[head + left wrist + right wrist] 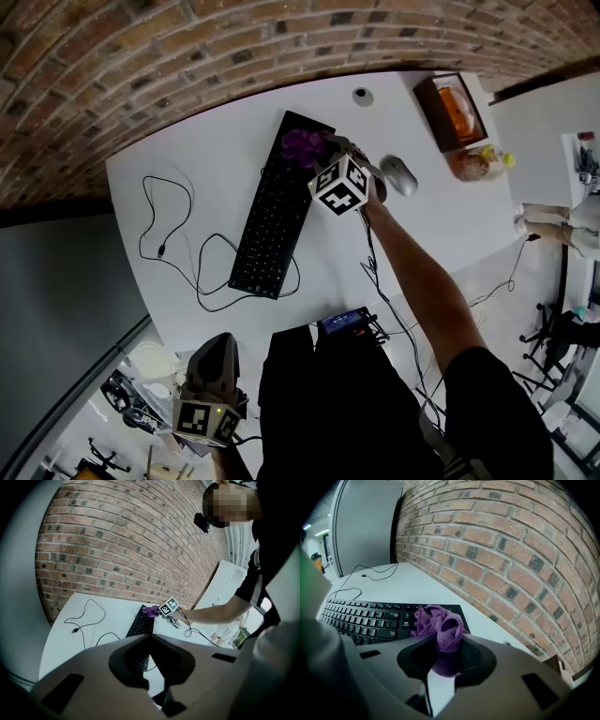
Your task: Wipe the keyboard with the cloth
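Note:
A black keyboard (pixel 274 225) lies at a slant on the white table (pixel 197 178). A crumpled purple cloth (pixel 305 145) rests on its far end. My right gripper (pixel 325 150) is shut on the cloth, its marker cube just behind. In the right gripper view the cloth (pixel 440 625) bunches out between the jaws of the right gripper (pixel 443 656), over the keyboard's (pixel 370 616) end keys. My left gripper (pixel 220 342) hangs low off the table's near edge, far from the keyboard. In its own view the left gripper (pixel 150 637) has its jaws together with nothing in them.
A grey mouse (pixel 400 175) sits right of the keyboard's far end. A thin black cable (pixel 169 248) loops left of the keyboard. At the far right stand a brown box (pixel 452 111) and a bag (pixel 478 161). A black device (pixel 347 323) sits at the near edge.

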